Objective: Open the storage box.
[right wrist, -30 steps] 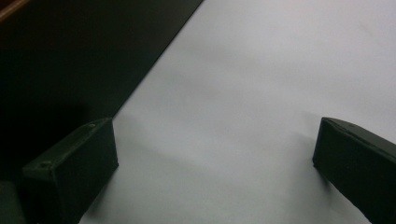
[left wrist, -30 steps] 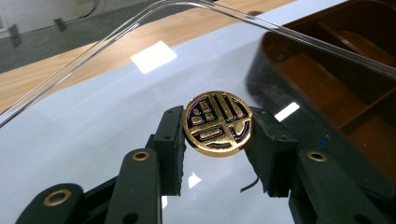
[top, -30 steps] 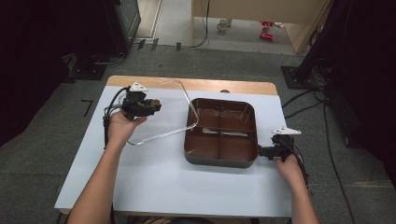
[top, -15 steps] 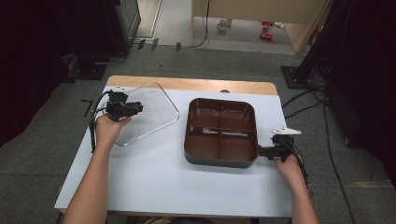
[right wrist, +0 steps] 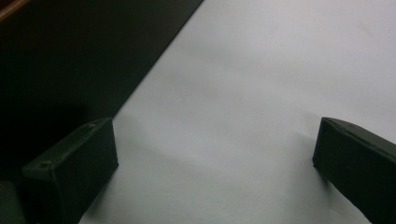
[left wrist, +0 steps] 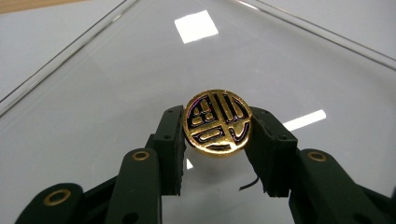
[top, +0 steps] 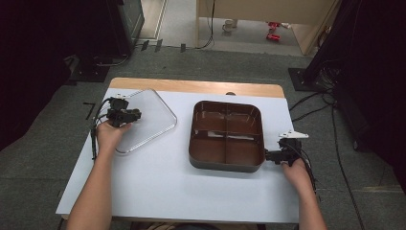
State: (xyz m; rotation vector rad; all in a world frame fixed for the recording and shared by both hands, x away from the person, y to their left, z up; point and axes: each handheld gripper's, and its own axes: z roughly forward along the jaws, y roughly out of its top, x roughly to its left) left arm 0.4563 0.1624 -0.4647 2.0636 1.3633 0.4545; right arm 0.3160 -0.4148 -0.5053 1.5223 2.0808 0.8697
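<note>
Counter (top: 158, 191): pale grey top. Brown four-compartment tray (top: 226, 135): centre-right. Clear lid (top: 143, 120): flat, left of the tray. Gold knob (left wrist: 217, 122): round, black emblem, unreadable; left gripper (left wrist: 217, 149) fingers clamp it. Right gripper (right wrist: 215, 154): fingers spread apart, beside the tray's corner.

Left gripper (top: 125, 115) carried the clear lid (top: 143, 120) by its gold knob (left wrist: 217, 122) left, away from the brown tray (top: 226, 165). Lid was raised and tilted at the tray's left edge; now lies flat on the desk (top: 158, 187), far-left.
</note>
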